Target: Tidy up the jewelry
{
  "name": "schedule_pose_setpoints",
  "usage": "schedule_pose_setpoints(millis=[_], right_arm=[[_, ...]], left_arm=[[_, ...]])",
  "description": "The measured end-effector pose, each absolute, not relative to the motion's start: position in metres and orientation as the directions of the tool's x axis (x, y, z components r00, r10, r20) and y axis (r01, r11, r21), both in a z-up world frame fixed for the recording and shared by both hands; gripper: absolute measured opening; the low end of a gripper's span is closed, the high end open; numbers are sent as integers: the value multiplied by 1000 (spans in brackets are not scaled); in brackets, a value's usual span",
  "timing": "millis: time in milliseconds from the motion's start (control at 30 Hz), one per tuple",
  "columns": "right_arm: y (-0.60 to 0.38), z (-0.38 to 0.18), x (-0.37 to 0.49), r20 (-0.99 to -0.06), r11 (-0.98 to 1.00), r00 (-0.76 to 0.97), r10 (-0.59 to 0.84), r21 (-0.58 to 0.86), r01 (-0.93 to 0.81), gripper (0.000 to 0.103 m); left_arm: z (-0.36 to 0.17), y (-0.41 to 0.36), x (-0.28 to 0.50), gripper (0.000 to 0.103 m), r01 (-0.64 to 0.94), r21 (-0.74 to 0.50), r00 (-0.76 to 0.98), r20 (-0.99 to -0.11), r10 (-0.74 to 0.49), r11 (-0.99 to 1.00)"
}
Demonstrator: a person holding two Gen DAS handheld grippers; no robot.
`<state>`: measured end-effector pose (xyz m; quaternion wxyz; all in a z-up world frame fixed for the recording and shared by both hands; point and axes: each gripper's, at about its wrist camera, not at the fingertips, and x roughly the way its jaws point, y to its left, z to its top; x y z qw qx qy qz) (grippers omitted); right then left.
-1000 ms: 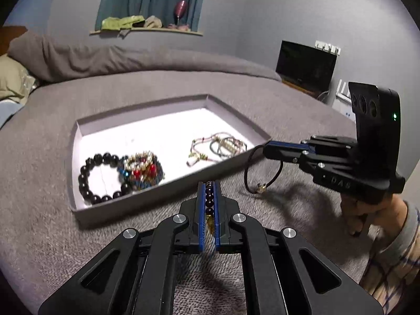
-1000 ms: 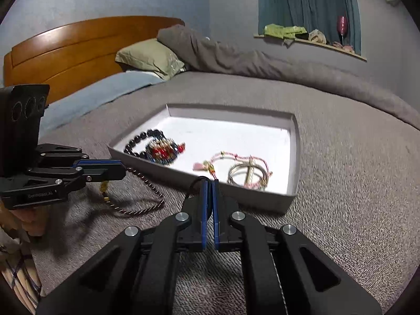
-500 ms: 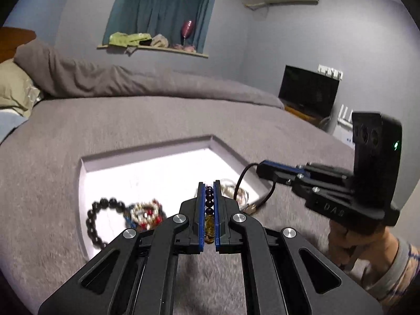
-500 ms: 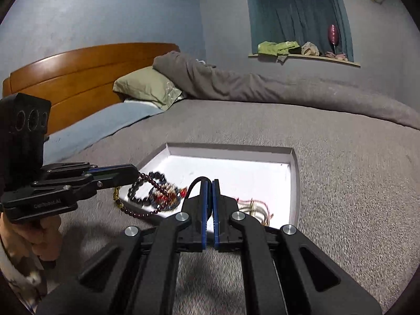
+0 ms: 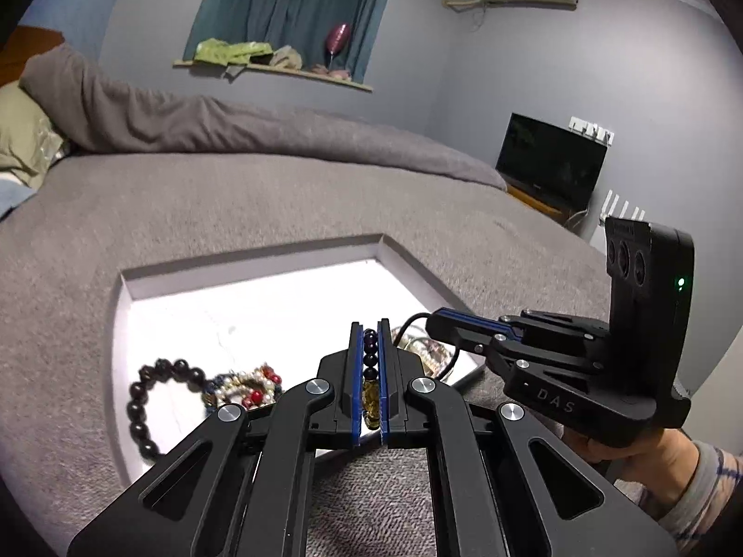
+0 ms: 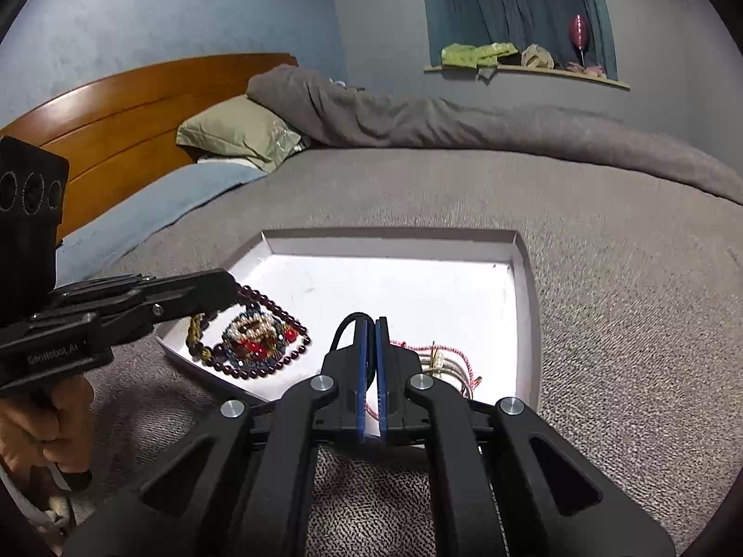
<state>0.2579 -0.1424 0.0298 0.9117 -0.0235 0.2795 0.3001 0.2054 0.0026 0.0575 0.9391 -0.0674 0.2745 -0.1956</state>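
A shallow white tray (image 5: 260, 269) (image 6: 527, 278) lies on the grey bed. My left gripper (image 5: 370, 325) is shut on a dark purple bead string (image 5: 370, 357); in the right wrist view the string (image 6: 278, 311) hangs from it over the tray's left part, above a multicoloured bead bracelet (image 6: 255, 339). My right gripper (image 6: 370, 320) is shut on a thin black cord bracelet (image 6: 346, 325), seen in the left wrist view (image 5: 408, 325) over the tray's near right corner. A black bead bracelet (image 5: 148, 399) lies in the tray.
Thin pink and gold bracelets (image 6: 446, 362) lie in the tray's near right part. A folded grey duvet (image 5: 232, 125) and a pillow (image 6: 237, 134) lie at the far side of the bed. A TV (image 5: 550, 162) stands right.
Both grippers have lifted off the bed and moved forward over the tray, each carrying its piece. The bead string now hangs over the tray instead of trailing on the blanket.
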Motion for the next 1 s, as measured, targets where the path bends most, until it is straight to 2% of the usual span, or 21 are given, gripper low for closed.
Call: schedule_pose_setpoints(millis=[267, 433, 567, 633, 700, 833, 867, 900, 1000], right_arm=[[-131, 15, 263, -577, 828, 643, 503, 110, -549, 4], [-128, 9, 264, -602, 833, 633, 486, 101, -544, 4], [-127, 6, 265, -610, 836, 632, 478, 94, -541, 8], [-128, 6, 264, -609, 836, 633, 478, 93, -541, 27], [-129, 7, 263, -604, 836, 639, 476, 85, -542, 34], [-133, 9, 258, -592, 835, 647, 480, 81, -545, 35], [-135, 9, 257, -586, 835, 650, 483, 85, -544, 36], [-137, 10, 255, -580, 836, 654, 486, 87, -542, 37], [-143, 13, 249, -557, 838, 670, 490, 89, -539, 47]], left_arm=[[29, 6, 220, 6, 265, -228, 740, -574, -349, 937], [23, 8, 222, 6, 242, -224, 737, -590, -329, 944], [22, 6, 219, 25, 236, -204, 748, -586, -312, 950], [23, 6, 217, 32, 233, -198, 755, -581, -305, 952], [24, 7, 215, 37, 232, -195, 758, -577, -303, 953], [26, 9, 209, 51, 227, -182, 773, -564, -291, 957], [26, 9, 207, 59, 224, -177, 778, -560, -285, 958], [27, 9, 205, 68, 218, -170, 785, -554, -276, 961], [30, 8, 197, 77, 214, -148, 803, -536, -260, 966]])
